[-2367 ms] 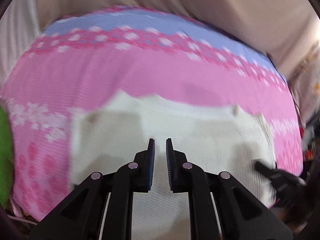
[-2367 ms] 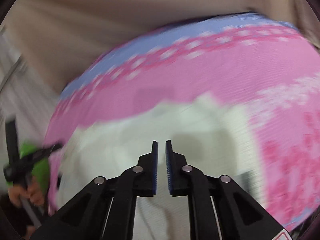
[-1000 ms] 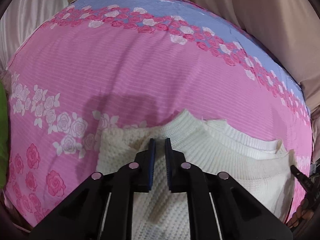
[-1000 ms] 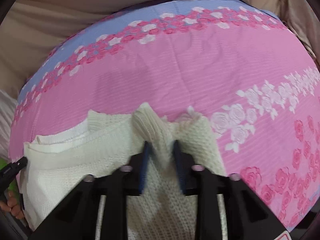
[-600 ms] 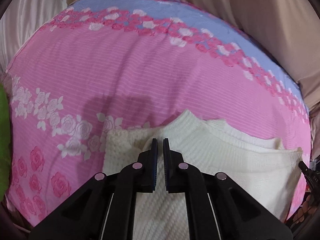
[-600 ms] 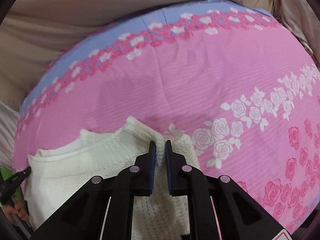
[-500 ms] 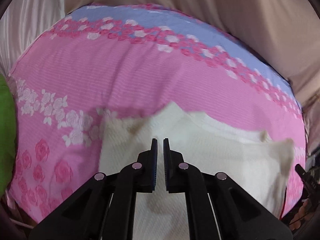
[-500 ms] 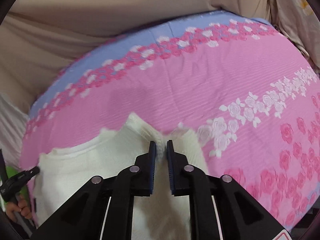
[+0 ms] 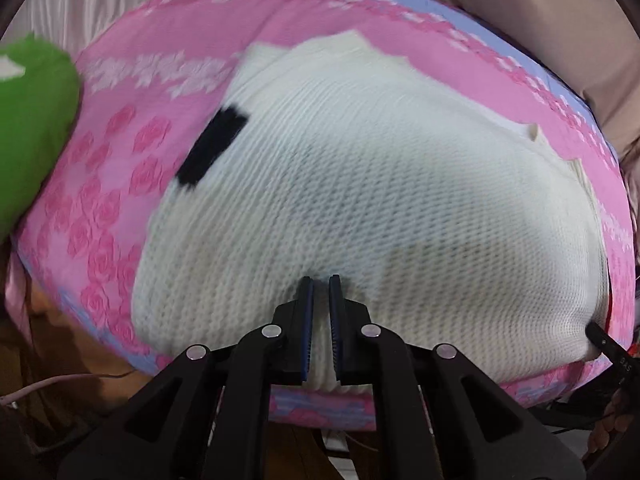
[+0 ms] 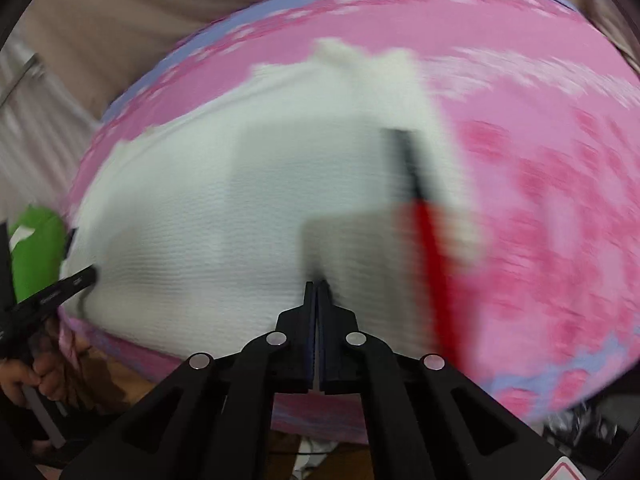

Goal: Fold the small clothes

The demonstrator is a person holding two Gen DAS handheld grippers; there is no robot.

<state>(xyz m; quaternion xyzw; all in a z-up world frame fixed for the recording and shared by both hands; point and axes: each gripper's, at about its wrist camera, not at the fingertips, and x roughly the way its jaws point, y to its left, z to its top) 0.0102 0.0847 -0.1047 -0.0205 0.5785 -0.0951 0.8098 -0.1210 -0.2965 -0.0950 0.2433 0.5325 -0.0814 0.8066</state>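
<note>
Both grippers pinching the near hem of the sweater

The white knit sweater [image 9: 360, 184] lies spread on the pink floral sheet [image 9: 120, 208]. Left gripper [image 9: 319, 280] and right gripper [image 10: 316, 283] each have jaws clamped on its near edge. Stretchy knit could slip out or bunch unevenly if one side lags.

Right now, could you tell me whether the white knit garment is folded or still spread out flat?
Folded, at least partly: the white knit garment shows stacked layer edges along its right side on the pink floral cloth. How many folds, I cannot tell.
</note>
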